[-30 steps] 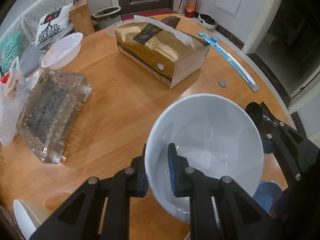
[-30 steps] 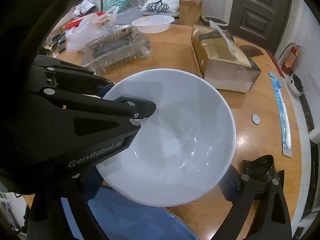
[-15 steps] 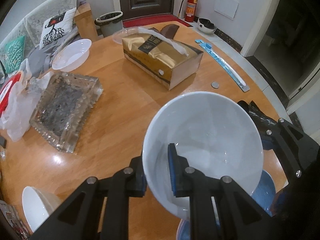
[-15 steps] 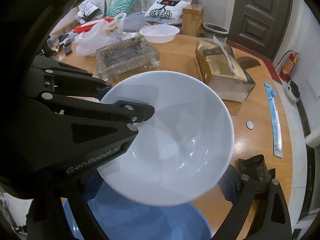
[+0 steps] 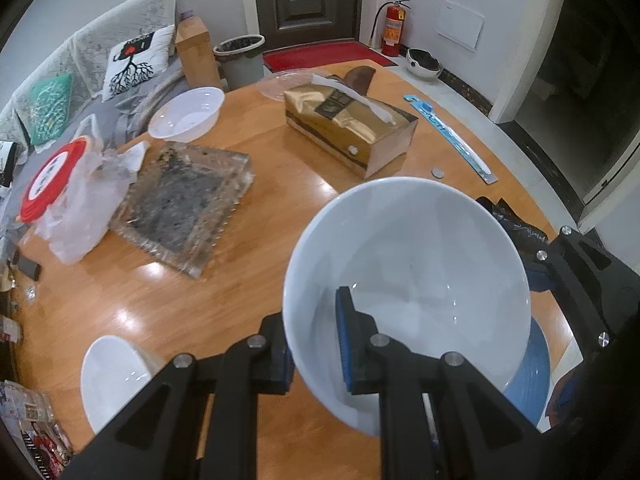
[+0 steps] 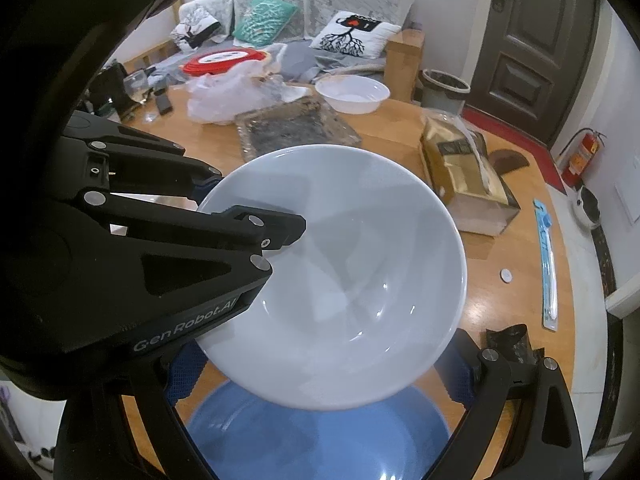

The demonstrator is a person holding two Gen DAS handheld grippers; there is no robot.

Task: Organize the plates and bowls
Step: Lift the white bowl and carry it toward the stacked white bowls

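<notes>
Left gripper (image 5: 314, 346) has its jaws pinched tight on the near rim of the big white bowl (image 5: 408, 276), one blue pad (image 5: 344, 340) inside and one outside, so the bowl hangs tilted above the wooden table (image 5: 224, 304). Under it sits a blue plate (image 6: 312, 436). Right gripper (image 6: 316, 376) is spread wide, straddling that plate and gripping nothing.

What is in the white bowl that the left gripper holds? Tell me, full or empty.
Empty. The white bowl shows only bare glossy inside, in both views. The left hand-held gripper pinches its rim above the blue plate.
</notes>
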